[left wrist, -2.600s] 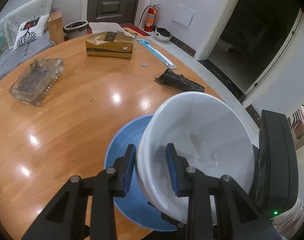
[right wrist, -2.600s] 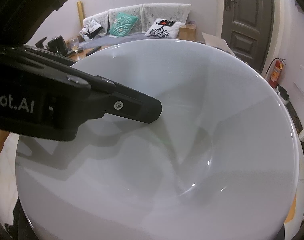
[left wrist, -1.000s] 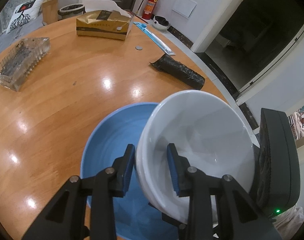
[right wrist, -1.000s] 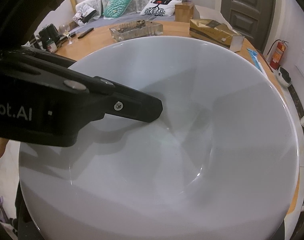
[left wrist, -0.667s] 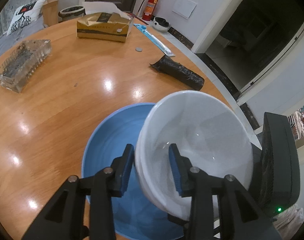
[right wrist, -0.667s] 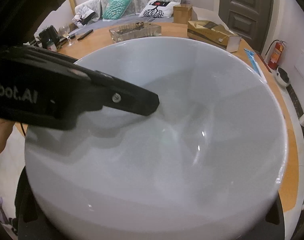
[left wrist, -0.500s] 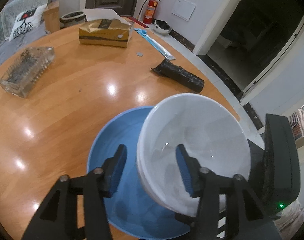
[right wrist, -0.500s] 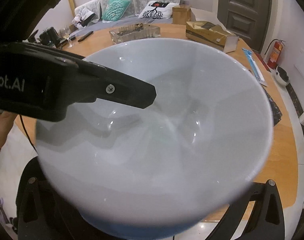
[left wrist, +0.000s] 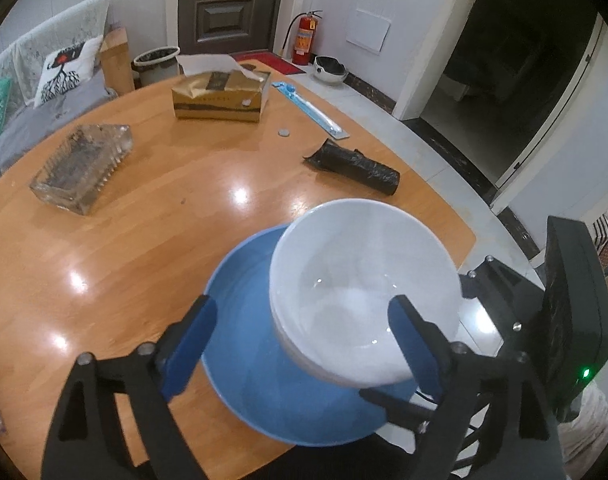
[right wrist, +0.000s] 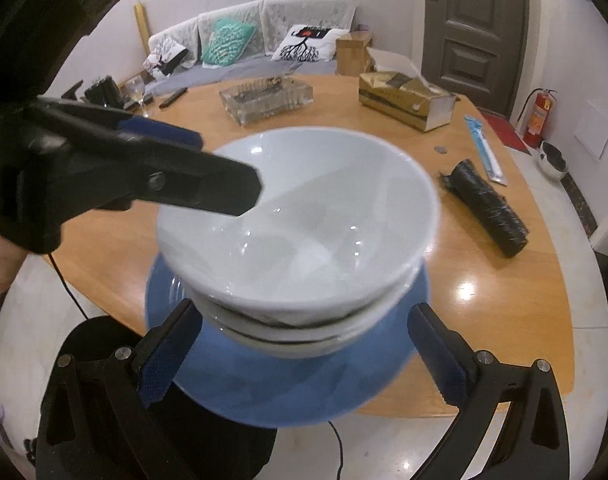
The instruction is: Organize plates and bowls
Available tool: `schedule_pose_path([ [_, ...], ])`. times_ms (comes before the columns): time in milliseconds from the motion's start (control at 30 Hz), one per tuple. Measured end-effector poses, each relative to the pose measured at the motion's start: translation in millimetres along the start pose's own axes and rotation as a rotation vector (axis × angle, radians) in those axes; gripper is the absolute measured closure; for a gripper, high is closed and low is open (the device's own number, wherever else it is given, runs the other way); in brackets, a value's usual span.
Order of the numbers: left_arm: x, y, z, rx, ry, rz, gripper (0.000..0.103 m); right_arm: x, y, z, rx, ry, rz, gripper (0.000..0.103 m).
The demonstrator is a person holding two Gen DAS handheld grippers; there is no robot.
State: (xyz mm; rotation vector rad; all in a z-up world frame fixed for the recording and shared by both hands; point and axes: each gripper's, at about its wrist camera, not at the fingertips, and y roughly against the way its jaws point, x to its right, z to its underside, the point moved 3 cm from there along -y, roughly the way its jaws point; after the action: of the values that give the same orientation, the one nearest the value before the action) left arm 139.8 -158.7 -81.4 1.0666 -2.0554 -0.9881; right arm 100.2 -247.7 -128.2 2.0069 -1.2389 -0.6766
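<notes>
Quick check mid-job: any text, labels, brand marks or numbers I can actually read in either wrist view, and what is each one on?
No text reads cleanly in either view.
Gold tissue box: dark label with print, too blurred to read.
Fire extinguisher: label present, too small to read.
Left gripper body at the right wrist view's left edge: white lettering cut off by the frame, unreadable.
Blue packet: no legible print.

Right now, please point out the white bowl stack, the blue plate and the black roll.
white bowl stack (right wrist: 296, 240), right wrist view, inside of top bowl.
blue plate (left wrist: 244, 280), left wrist view, bare inner surface.
black roll (left wrist: 356, 166), left wrist view, middle of roll.
</notes>
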Motion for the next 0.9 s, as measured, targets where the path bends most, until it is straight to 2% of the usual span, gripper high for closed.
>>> schedule_pose_path([
  [133,5,15,3,0.016,-0.001,-0.015,0.007,2,13,-1,0.022,0.0,0.022,0.001],
  [233,7,27,6,0.04,0.002,-0.031,0.003,4,23,-1,0.038,-0.003,0.04,0.001],
  [667,-3,66,15,0.155,0.056,-0.178,0.001,15,64,-10,0.147,-0.036,0.092,0.001],
  [900,-10,81,23,0.218,0.082,-0.233,0.001,16,78,-20,0.201,-0.04,0.109,0.001],
])
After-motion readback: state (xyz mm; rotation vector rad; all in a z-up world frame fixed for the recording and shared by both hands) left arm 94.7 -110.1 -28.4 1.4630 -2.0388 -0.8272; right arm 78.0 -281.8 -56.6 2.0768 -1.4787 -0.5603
